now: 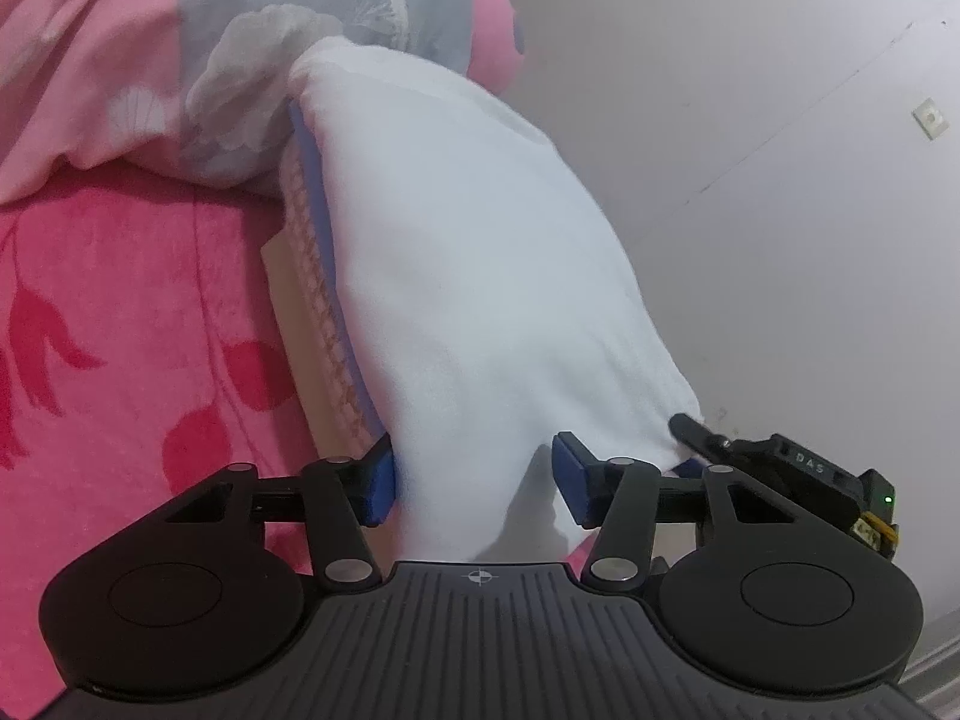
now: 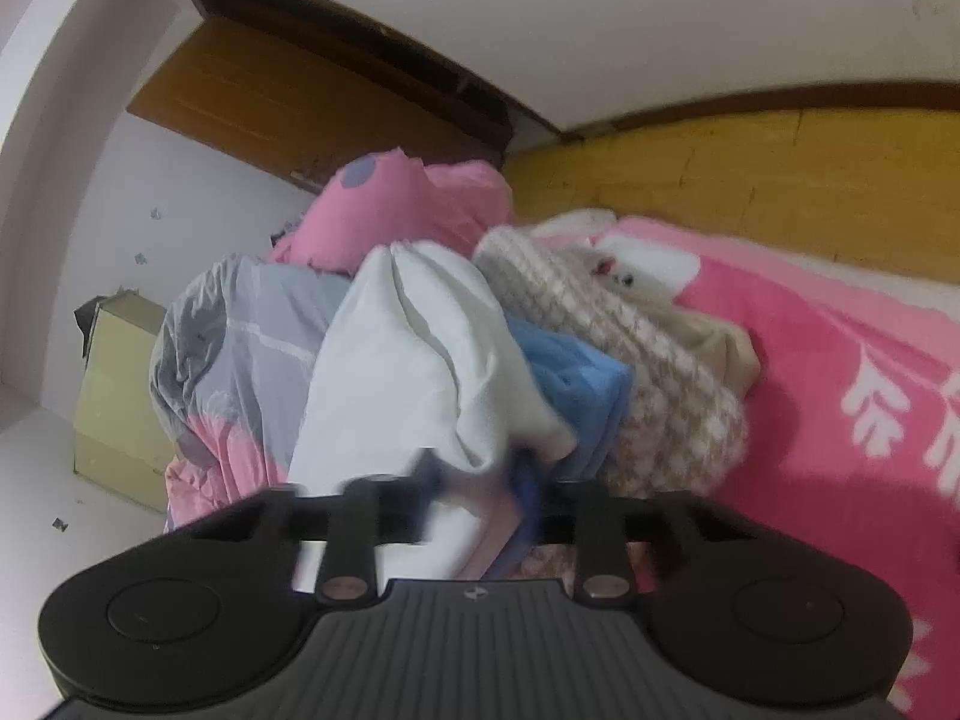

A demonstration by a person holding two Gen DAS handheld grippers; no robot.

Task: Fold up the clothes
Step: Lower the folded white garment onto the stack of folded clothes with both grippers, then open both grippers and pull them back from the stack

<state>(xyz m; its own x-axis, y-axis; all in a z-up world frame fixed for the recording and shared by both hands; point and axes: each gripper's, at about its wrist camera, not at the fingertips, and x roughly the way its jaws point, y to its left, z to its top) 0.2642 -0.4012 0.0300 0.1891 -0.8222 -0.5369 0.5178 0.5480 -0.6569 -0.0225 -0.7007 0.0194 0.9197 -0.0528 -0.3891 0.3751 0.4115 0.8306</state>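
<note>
A folded white garment [image 1: 468,252] lies on top of a pile of clothes, over a blue piece [image 1: 309,180] and a beige houndstooth piece [image 1: 312,294]. My left gripper [image 1: 474,480] is open, its blue pads [image 1: 378,480] wide apart with the white garment's near end between them. My right gripper [image 1: 798,465] reaches in from the right and touches the garment's corner. In the right wrist view, the right gripper [image 2: 477,486] is blurred and its fingers pinch a fold of the white garment [image 2: 414,360], next to the blue piece [image 2: 576,384] and the houndstooth knit [image 2: 654,372].
The pile rests on a pink flowered bed cover [image 1: 132,312]. A pink and grey quilt [image 1: 84,60] is bunched behind it. A white wall [image 1: 750,150] runs along the right. A wooden headboard [image 2: 690,156] and a pale green box [image 2: 114,396] show in the right wrist view.
</note>
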